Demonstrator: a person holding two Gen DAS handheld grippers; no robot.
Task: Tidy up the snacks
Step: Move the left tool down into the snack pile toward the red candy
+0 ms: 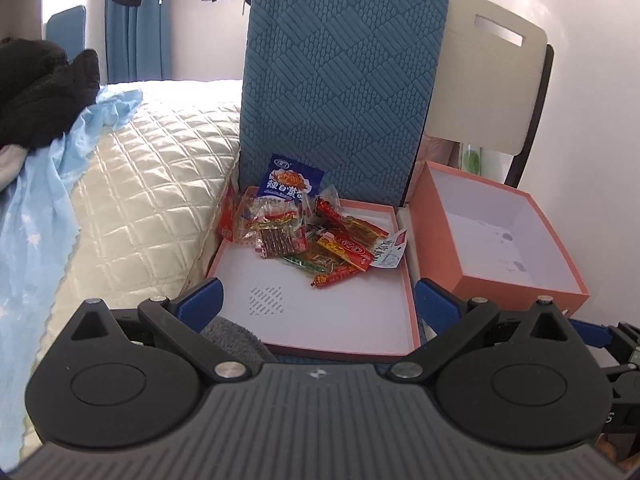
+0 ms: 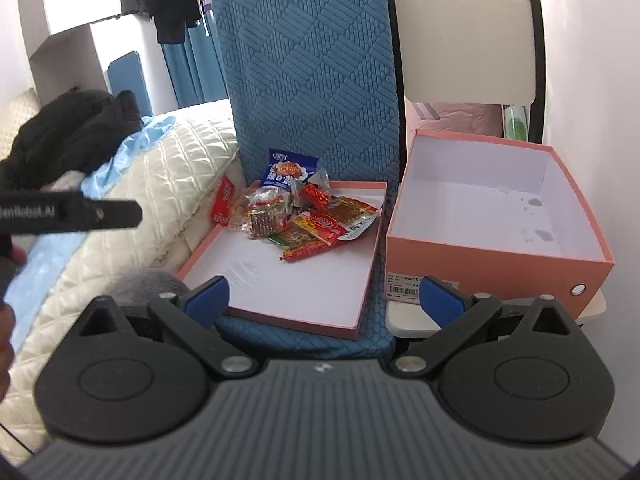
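While both tools gape wide and grip nothing, left tool (image 1: 318, 298) and right tool (image 2: 326, 298) face the snack packets (image 2: 296, 216) heaped ahead in the shallow lid (image 2: 304, 280); blue packet (image 1: 289, 178) shows Chinese lettering, barcode label (image 2: 404, 282) marks the pink box (image 2: 500, 256) further right

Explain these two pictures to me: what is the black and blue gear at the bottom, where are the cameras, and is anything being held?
No robot here: a person carries a hand-held claw in each hand, each with its own camera looking forward. One picture is from the left claw, the other from the right claw. Both are open and hold nothing. Ahead, on a blue-cushioned chair, lies a shallow pink box lid with a pile of snack packets at its far end. Beside it stands an empty pink shoebox. A quilted bed is at the left.
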